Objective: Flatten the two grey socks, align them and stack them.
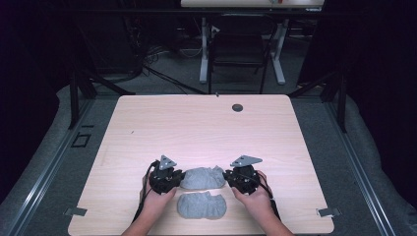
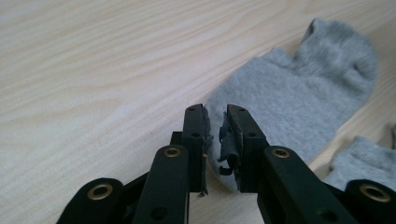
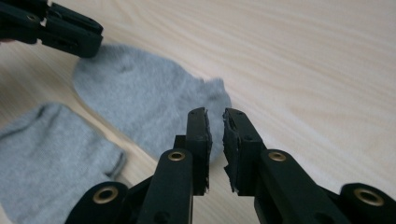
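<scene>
Two grey socks lie flat near the table's front edge, the far sock (image 1: 201, 178) just behind the near sock (image 1: 201, 205). My left gripper (image 1: 181, 178) sits at the far sock's left end and my right gripper (image 1: 226, 177) at its right end. In the left gripper view the jaws (image 2: 215, 116) stand slightly apart, open, over the end of the far sock (image 2: 289, 102), with the near sock (image 2: 359, 158) at the right. In the right gripper view the jaws (image 3: 215, 119) show a narrow gap, open, at the edge of the far sock (image 3: 140, 98). The near sock (image 3: 46, 158) lies at lower left and the left gripper (image 3: 95, 39) at upper left.
The light wooden table (image 1: 196, 123) has a small dark round cap (image 1: 237, 107) near its far edge. Behind the table stand a dark chair (image 1: 238, 49) and white desk legs. A person's hands come in from the bottom edge.
</scene>
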Tool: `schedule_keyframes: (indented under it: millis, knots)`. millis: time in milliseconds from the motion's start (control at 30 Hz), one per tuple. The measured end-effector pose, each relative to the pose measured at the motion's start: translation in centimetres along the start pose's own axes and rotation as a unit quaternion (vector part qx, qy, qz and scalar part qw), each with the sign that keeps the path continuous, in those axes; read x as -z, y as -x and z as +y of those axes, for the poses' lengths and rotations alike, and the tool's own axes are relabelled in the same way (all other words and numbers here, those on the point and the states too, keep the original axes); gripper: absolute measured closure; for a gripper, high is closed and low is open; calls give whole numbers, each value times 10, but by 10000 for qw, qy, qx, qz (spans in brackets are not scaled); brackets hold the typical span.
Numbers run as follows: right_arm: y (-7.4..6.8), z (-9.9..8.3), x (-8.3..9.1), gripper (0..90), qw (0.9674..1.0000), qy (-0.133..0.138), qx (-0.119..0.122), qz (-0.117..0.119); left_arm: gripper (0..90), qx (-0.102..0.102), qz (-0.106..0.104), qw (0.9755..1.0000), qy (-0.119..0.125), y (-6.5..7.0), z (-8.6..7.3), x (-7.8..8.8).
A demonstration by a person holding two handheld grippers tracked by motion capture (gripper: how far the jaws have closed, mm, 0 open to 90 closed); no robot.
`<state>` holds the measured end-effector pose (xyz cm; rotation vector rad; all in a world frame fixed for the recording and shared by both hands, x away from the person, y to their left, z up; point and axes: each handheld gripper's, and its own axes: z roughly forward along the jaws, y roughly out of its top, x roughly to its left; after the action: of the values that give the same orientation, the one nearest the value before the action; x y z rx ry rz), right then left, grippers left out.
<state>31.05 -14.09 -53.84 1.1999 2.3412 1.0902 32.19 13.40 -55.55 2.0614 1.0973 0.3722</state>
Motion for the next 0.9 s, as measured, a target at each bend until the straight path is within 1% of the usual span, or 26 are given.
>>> schedule_keyframes:
  millis: [33, 67, 100, 167, 200, 267, 333, 367, 400, 433, 467, 500, 533, 600, 633, 700, 733, 900]
  knots:
    - [-1, 3, 1, 800, 9999, 30, 95, 15, 777, -34, -27, 10000, -4, 1, 1, 1]
    - [-3, 5, 0, 790, 9999, 49, 121, 43, 773, -46, -69, 10000, 10, 3, 3, 1]
    - [-5, 8, -2, 776, 9997, 43, 202, 117, 770, -104, -72, 9999, 11, 5, 4, 1]
    - [-8, 11, -9, 755, 9993, -5, 328, 170, 767, -184, -87, 9998, -9, 10, 4, -2]
    - [-9, 12, -14, 740, 9990, -66, 395, 193, 766, -225, -101, 9997, -74, 11, 4, -3]
    - [-10, 12, -23, 721, 9985, -154, 441, 280, 765, -335, -73, 9993, -177, 14, 2, -8]
    - [-11, 10, -33, 712, 9975, -333, 588, 218, 756, -302, -95, 9992, -246, 14, -1, -12]
    - [-11, 10, -35, 703, 9968, -429, 651, 186, 753, -295, -90, 9991, -278, 13, -3, -14]
    - [-10, 7, -39, 693, 9964, -481, 661, 230, 746, -295, -80, 9991, -298, 12, -4, -16]
    - [-10, 6, -40, 690, 9956, -570, 717, 198, 741, -277, -81, 9990, -328, 11, -5, -17]
    - [-10, 4, -41, 682, 9954, -588, 736, 172, 736, -289, -75, 9989, -350, 10, -6, -18]
    - [-9, 3, -42, 676, 9954, -591, 731, 161, 734, -305, -77, 9988, -378, 9, -7, -18]
    - [-9, 1, -43, 668, 9956, -613, 692, 159, 732, -291, -69, 9990, -339, 9, -8, -19]
    - [-8, -2, -45, 653, 9954, -651, 693, 133, 731, -274, -81, 9989, -365, 8, -8, -18]
    - [-8, -4, -45, 651, 9961, -611, 623, 140, 729, -278, -81, 9989, -368, 8, -8, -18]
    - [-6, -7, -44, 658, 9964, -589, 582, 178, 726, -263, -63, 9990, -350, 8, -10, -19]
    - [-7, -8, -42, 665, 9968, -585, 514, 186, 727, -254, -57, 9990, -355, 8, -10, -18]
    - [-6, -14, -39, 686, 9983, -460, 352, 110, 730, -201, -96, 9992, -338, 7, -13, -17]
